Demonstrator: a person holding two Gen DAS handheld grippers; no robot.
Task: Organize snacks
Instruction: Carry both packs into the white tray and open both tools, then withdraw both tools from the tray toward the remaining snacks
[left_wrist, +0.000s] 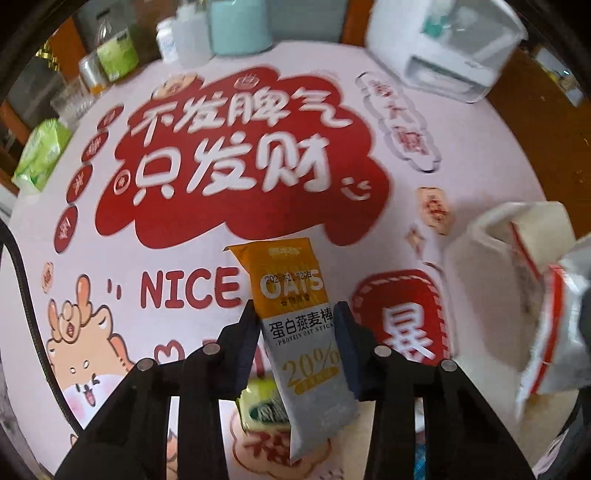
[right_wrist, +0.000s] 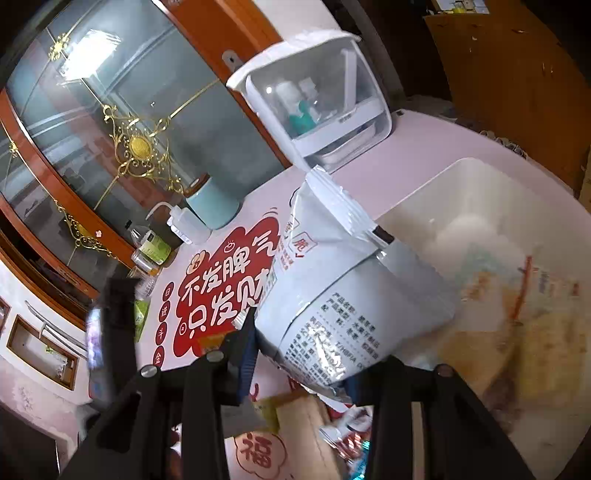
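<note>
My left gripper (left_wrist: 297, 325) is shut on an orange and grey oat stick packet (left_wrist: 299, 317) and holds it above the pink printed tablecloth (left_wrist: 184, 258). My right gripper (right_wrist: 314, 343) is shut on a white snack bag (right_wrist: 332, 288) and holds it at the left rim of a translucent white bin (right_wrist: 480, 206). That bin holds several wrapped snacks (right_wrist: 517, 332). The bin (left_wrist: 476, 266) and the white bag (left_wrist: 554, 332) also show at the right of the left wrist view. More snack packets (right_wrist: 314, 424) lie on the table below the right gripper.
A white lidded storage box (right_wrist: 321, 107) stands at the back of the table. A light blue cup (right_wrist: 212, 206), a white squeeze bottle (right_wrist: 184, 229) and bottles (right_wrist: 151, 251) line the back edge. A green tissue pack (left_wrist: 40, 155) lies at the left. A glass cabinet (right_wrist: 110, 129) is behind.
</note>
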